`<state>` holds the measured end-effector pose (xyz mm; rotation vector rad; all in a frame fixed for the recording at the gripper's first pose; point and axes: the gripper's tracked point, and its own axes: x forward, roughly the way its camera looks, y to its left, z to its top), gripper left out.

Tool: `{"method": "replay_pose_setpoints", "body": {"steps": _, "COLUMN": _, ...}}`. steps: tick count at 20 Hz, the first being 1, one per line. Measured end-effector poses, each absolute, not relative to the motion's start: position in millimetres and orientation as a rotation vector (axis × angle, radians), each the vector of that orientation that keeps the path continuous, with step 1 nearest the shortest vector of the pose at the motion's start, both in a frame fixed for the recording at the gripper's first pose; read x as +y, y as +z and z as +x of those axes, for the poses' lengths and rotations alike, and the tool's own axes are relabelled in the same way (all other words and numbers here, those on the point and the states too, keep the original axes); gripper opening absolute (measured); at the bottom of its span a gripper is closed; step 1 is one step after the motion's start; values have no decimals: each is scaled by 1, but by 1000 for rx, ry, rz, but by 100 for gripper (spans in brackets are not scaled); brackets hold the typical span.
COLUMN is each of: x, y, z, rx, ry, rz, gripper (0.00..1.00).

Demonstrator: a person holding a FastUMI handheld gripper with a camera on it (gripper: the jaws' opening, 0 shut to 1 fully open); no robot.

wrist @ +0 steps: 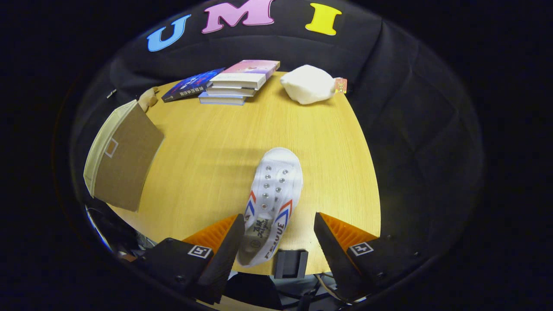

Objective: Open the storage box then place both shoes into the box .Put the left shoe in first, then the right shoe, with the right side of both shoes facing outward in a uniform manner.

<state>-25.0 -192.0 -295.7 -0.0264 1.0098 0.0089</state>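
Note:
A white canvas shoe (272, 203) with red and blue stripes lies on the wooden table (207, 164), toe pointing away from me. Its heel end sits between my fingers, close against the left finger (216, 235). My gripper (278, 235) is open, with a wide gap between the shoe and the right finger (341, 235). The storage box (121, 155), beige with a brown flap, stands at the table's left edge, beyond and left of the fingers; I cannot see its inside.
A stack of books (237, 82) and a dark blue book (190, 85) lie at the table's far edge. A white bag-like bundle (309, 84) sits at the far right. A small plush toy (149, 98) peeks from behind the box.

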Motion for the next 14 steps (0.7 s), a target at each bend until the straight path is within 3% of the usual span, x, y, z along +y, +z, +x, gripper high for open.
{"method": "replay_pose_setpoints", "body": {"steps": 9, "x": -210, "y": -352, "z": -20, "rx": 1111, "ry": 8, "rz": 21, "gripper": 98}}
{"method": "replay_pose_setpoints", "body": {"steps": 11, "x": -204, "y": -357, "z": -17, "rx": 1124, "ry": 27, "rz": 43, "gripper": 86}}
{"method": "replay_pose_setpoints", "body": {"steps": 14, "x": -192, "y": -362, "z": -16, "rx": 1142, "ry": 43, "rz": 107, "gripper": 53}}
